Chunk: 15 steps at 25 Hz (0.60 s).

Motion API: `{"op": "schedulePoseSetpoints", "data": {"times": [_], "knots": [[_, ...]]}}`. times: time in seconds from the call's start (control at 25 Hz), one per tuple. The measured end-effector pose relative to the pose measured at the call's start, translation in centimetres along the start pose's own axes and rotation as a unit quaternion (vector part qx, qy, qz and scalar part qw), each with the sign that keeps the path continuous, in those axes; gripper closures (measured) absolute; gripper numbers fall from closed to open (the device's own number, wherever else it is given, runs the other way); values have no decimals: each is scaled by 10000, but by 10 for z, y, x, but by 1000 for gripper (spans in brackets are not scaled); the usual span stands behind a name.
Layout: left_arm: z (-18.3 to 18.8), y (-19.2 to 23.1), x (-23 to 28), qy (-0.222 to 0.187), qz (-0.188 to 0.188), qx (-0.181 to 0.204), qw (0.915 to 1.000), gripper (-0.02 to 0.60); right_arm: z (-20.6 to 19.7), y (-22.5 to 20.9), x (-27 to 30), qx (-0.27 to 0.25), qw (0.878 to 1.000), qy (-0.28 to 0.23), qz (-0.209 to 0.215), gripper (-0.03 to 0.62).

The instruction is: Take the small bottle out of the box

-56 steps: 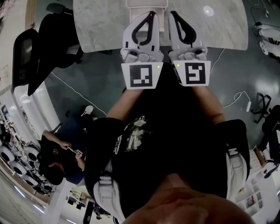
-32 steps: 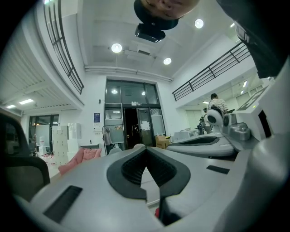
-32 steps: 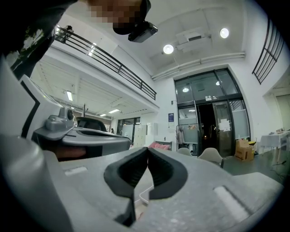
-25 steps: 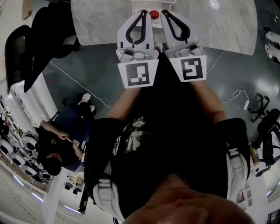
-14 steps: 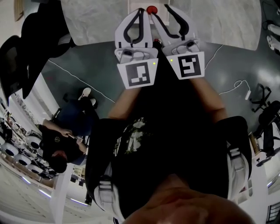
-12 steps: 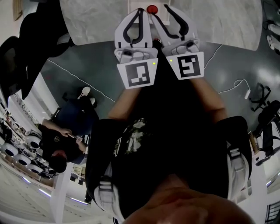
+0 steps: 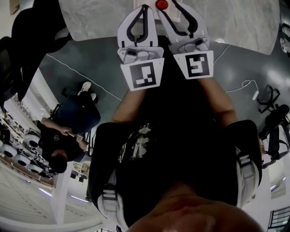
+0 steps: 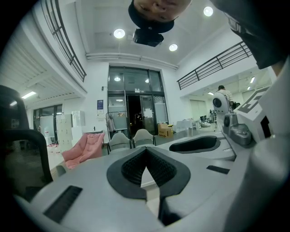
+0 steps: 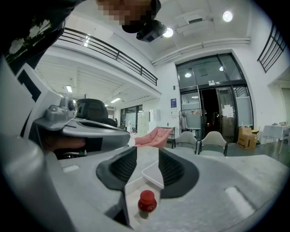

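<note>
The small bottle (image 9: 147, 201) has a red cap and stands inside a white box (image 9: 152, 175), in the right gripper view. My right gripper (image 9: 147, 156) is open just above it, its ribbed pads on either side and clear of the cap. In the head view only the red cap (image 7: 161, 4) shows, at the top edge between the two grippers. Just left of the cap, my left gripper (image 7: 144, 8) is shut on nothing, its pads (image 8: 136, 165) meeting at the tips.
The box stands on a marbled grey tabletop (image 7: 235, 22). A black chair (image 7: 31, 27) stands at the left, and a person (image 7: 68, 136) sits low on the dark floor. A white cable (image 7: 81, 68) runs across that floor.
My right gripper's jaws have spread apart from shut. Both grippers now sit higher in the head view, and the red cap has come up to the top edge.
</note>
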<state>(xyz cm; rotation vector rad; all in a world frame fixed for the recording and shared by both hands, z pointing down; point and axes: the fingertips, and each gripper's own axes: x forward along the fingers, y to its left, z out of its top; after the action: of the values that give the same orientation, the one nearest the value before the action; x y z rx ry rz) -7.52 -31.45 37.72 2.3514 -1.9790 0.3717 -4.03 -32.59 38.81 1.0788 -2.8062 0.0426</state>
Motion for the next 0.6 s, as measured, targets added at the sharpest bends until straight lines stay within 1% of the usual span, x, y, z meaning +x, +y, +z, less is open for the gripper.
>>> {"op": "schedulePoseSetpoints", "data": {"times": [0.08, 0.2, 0.4, 0.6], "knots": [[-6, -2, 0, 30, -7, -4, 10000, 574, -7, 1, 1, 48, 10000, 33, -3, 445], [-14, -2, 3, 3, 8, -39, 10000, 574, -17, 3, 3, -99, 9999, 68, 49, 445], [-36, -2, 6, 145, -36, -61, 9999, 574, -35, 3, 8, -96, 9998, 159, 61, 445], [-51, 1, 15, 219, -107, -164, 9996, 574, -49, 2, 17, -140, 9994, 293, 97, 445]]}}
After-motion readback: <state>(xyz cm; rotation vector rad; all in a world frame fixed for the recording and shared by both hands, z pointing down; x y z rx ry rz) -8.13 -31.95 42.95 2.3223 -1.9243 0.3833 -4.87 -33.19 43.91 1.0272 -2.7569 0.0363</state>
